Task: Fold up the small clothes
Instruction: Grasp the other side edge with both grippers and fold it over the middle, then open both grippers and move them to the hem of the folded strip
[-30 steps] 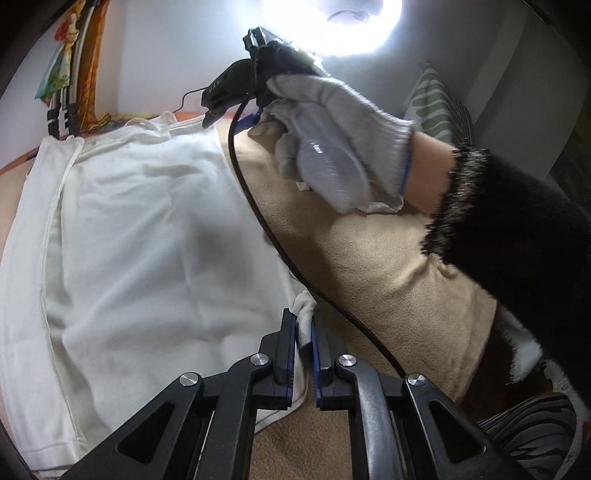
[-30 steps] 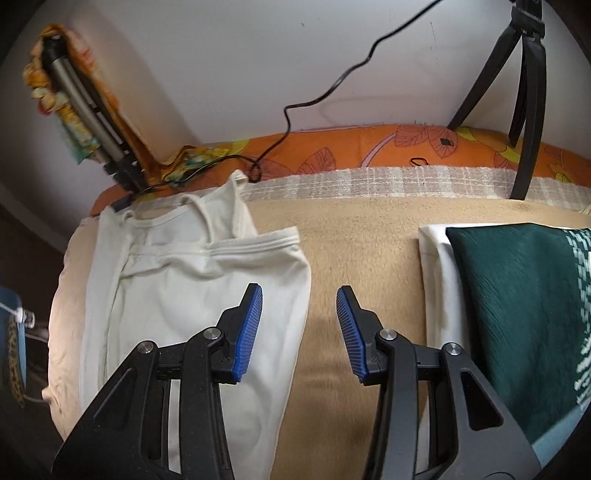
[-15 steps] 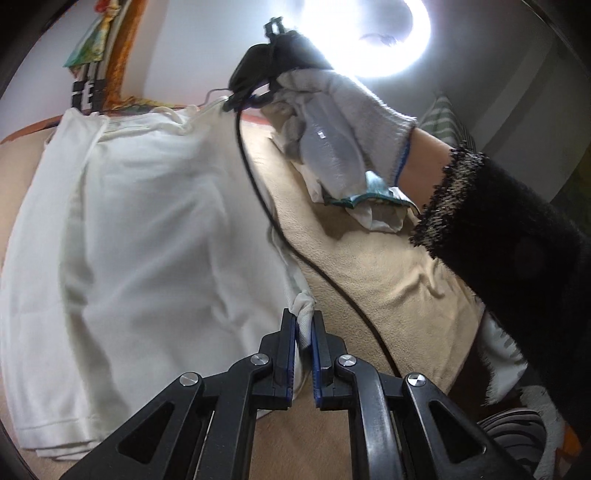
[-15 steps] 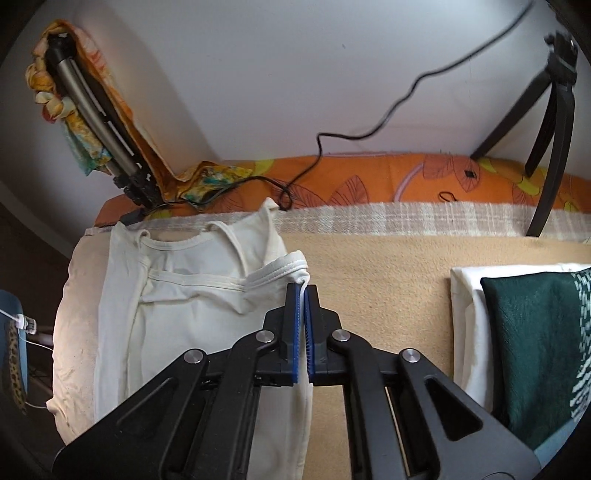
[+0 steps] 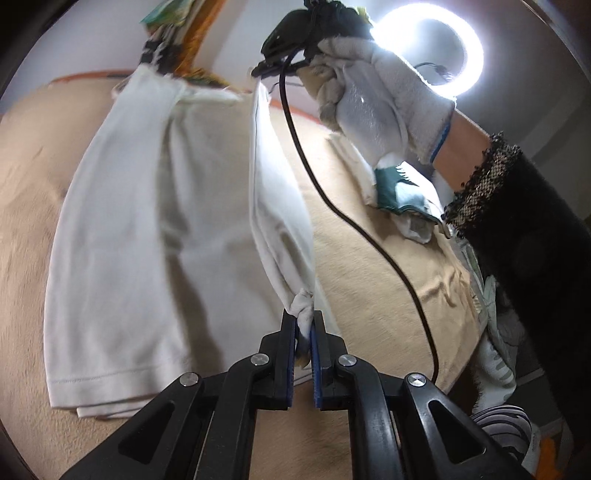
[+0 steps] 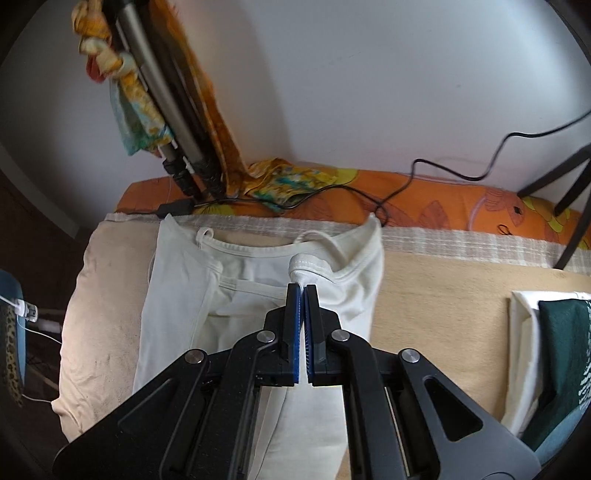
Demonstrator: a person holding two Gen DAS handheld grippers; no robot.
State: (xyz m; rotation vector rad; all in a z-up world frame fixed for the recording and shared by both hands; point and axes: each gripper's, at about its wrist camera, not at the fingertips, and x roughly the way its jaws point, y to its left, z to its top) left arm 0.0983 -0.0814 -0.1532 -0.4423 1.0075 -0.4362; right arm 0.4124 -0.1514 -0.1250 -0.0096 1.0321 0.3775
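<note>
A white tank top point(image 5: 155, 221) lies on a tan blanket point(image 5: 373, 280). My left gripper point(image 5: 304, 328) is shut on its bottom right corner and holds that edge lifted. My right gripper point(image 6: 304, 295) is shut on the top's upper right edge point(image 6: 306, 264), near the shoulder strap, and lifts it. In the left wrist view the right gripper point(image 5: 295, 26) shows at the top, held by a white-gloved hand point(image 5: 373, 92), with the garment's right side stretched taut between the two grippers.
A folded green and white cloth point(image 6: 561, 354) lies to the right on the blanket. A black cable point(image 5: 354, 221) hangs across the bed. Tripod legs point(image 6: 565, 184) and a folded stand point(image 6: 173, 122) are by the wall. A ring light point(image 5: 469, 55) glares.
My right gripper closed on the top's upper right edge, then lifted it. Both grippers raised the garment's right side off the blanket and carried it leftward.
</note>
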